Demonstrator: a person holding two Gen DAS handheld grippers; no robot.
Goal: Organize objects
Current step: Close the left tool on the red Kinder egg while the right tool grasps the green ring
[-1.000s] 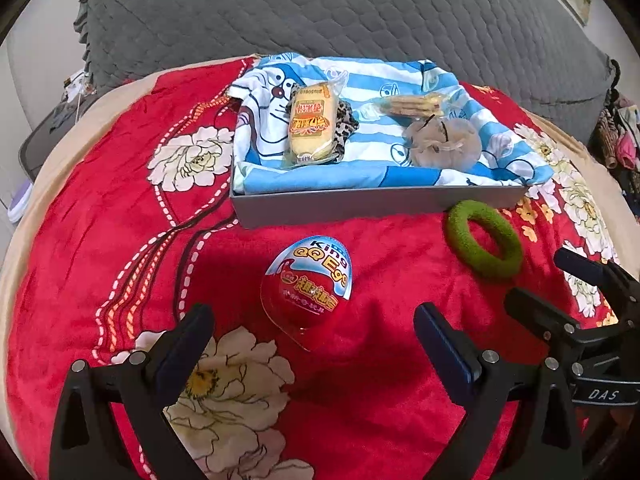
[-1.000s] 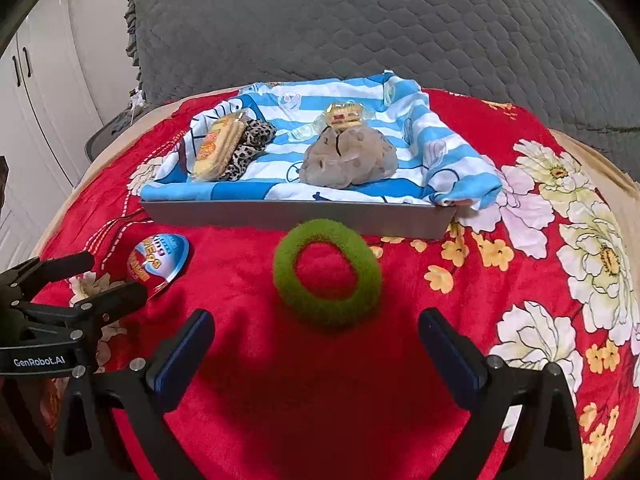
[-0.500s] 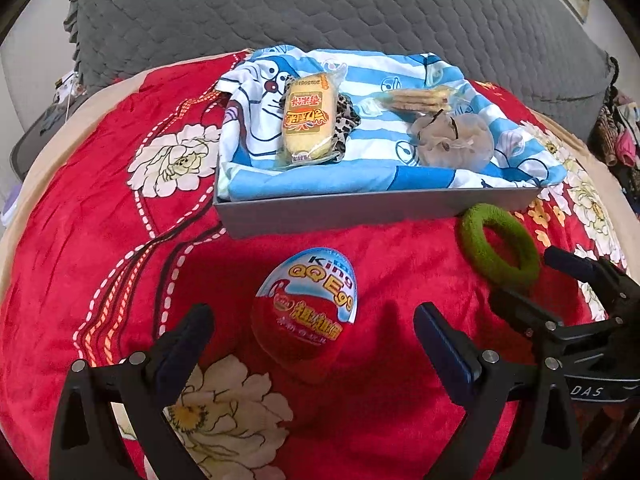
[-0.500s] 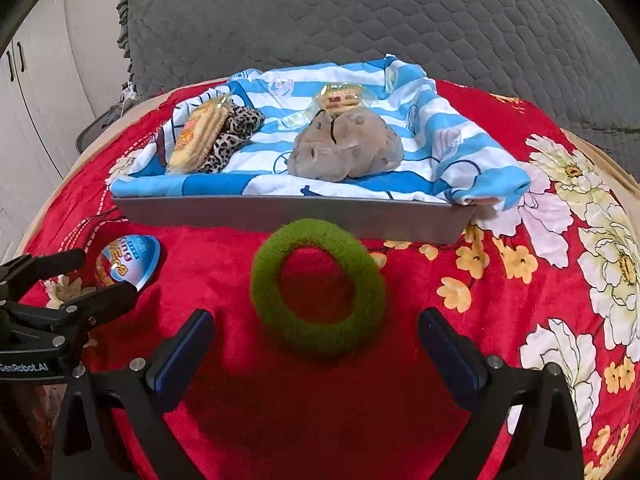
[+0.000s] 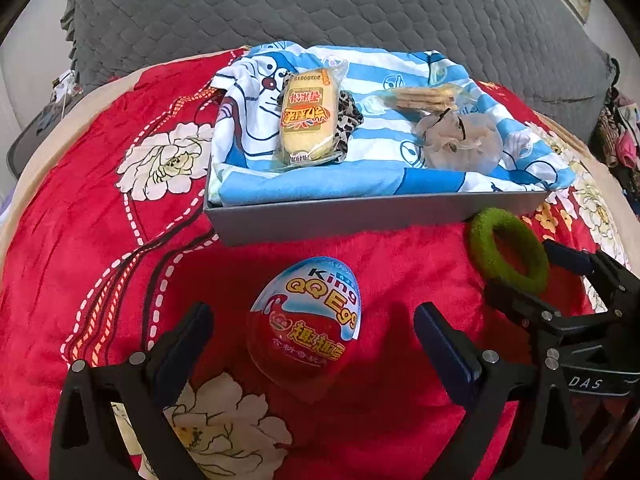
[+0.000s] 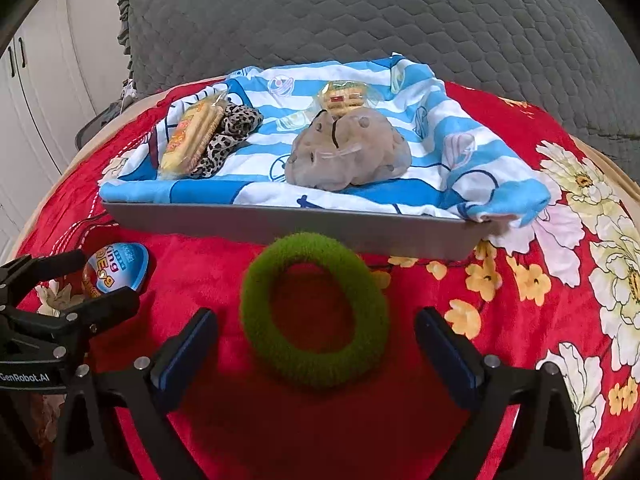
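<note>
Straddling a red and blue egg-shaped snack pack (image 5: 306, 322), the left hand-held gripper (image 5: 310, 338) has its jaws spread wide, one blue-padded finger on either side of the egg and neither touching it. The egg lies on a red floral blanket (image 5: 120, 220) that covers the bed, near the bed's front edge and a little in front of the grey tray (image 5: 360, 214).

The right hand-held gripper (image 6: 316, 338) is likewise wide open, its fingers flanking a fuzzy green ring (image 6: 314, 310) without contact. The ring lies flat on the blanket, just in front of the tray's near wall; from the left wrist view it sits close to the tray's front right corner, with the right gripper's black frame next to it.

The tray is lined with a blue and white striped cartoon cloth (image 6: 460, 152), which spills over its right end. On the cloth, toward the left end, a wrapped yellow cake (image 5: 308, 120) leans on a leopard-print scrunchie (image 6: 230, 136). Toward the right, a brownish spotted pouch (image 6: 352, 152) rests near the front wall, and a small packet of crackers (image 6: 346, 98) lies just behind it.

A grey quilted cushion (image 6: 360, 12) rises beyond the tray, along the far edge of the bed. White cupboard doors (image 6: 36, 92) show at the left of the right wrist view.
</note>
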